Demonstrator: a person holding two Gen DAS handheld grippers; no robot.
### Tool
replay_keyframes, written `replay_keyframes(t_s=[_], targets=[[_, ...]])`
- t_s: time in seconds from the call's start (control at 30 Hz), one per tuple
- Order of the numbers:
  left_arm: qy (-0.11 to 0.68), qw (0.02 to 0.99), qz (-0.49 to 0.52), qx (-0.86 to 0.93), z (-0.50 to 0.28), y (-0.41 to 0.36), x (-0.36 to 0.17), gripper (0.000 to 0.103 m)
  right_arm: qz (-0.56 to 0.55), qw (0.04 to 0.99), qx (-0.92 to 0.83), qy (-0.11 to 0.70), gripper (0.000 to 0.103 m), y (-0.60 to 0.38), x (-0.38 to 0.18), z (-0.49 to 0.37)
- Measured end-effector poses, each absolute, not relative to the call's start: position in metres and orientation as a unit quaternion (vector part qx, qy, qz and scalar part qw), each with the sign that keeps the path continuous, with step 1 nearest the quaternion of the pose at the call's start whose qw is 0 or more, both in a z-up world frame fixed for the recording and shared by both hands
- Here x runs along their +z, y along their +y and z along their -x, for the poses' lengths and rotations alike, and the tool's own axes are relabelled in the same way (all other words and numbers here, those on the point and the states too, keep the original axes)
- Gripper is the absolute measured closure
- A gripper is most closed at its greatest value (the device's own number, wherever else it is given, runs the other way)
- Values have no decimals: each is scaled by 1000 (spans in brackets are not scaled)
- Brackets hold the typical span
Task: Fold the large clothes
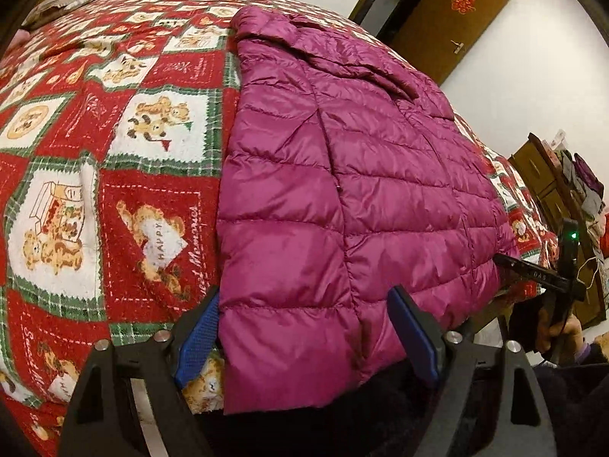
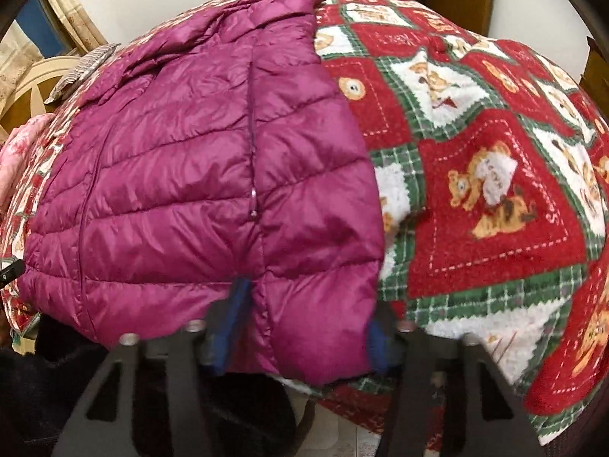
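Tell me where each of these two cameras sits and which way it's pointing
Left wrist: rides the left gripper at the bed's near edge, looking along the purple puffer jacket toward a brown door; own blue fingers open, plus the right gripper in the person's hand.
Right wrist: rides the right gripper, looking across the jacket's hem and teddy-bear blanket; own fingers straddle the hem.
Shared: jacket, blanket.

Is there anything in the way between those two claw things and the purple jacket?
Nothing visible. The left gripper and the right gripper both sit open at the hem of the purple jacket, which lies on the teddy-bear blanket.
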State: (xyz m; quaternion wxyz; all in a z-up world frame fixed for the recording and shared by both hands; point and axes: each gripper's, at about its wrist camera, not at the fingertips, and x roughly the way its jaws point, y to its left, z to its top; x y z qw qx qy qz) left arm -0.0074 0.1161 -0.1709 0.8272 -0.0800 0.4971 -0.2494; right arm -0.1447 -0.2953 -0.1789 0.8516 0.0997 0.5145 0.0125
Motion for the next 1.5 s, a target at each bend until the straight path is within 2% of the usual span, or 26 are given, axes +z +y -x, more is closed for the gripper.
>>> replay_keyframes(t_s=[0.03,0.07,0.1,0.13,0.23,0.43,0.67,1.07,1.2,1.5], targets=[[498,826,82,-251,7,115,-171,51,-104,852,22,512,74,-295,-177,147],[501,822,88,-255,7,117,-172,59,-104,854,25,509,77,-294,-175,148],[503,820,95,-256,6,119,-173,75,-103,855,25,507,81,-293,-174,150],[506,815,109,-259,5,122,-175,86,-103,856,26,505,84,-290,-171,152],[499,814,131,-268,6,126,-172,92,-128,859,37,494,87,-293,-165,160],[455,827,143,-298,16,129,-150,98,-187,871,67,450,89,-303,-138,176],[390,841,147,-344,36,138,-112,99,-211,878,97,419,89,-298,-111,194],[331,836,154,-409,73,156,-42,99,-250,891,118,359,90,-308,-51,227],[308,840,175,-411,43,163,-15,98,-279,899,127,313,90,-322,-21,221],[326,862,223,-319,-99,159,2,98,-256,914,136,283,90,-334,21,107]])
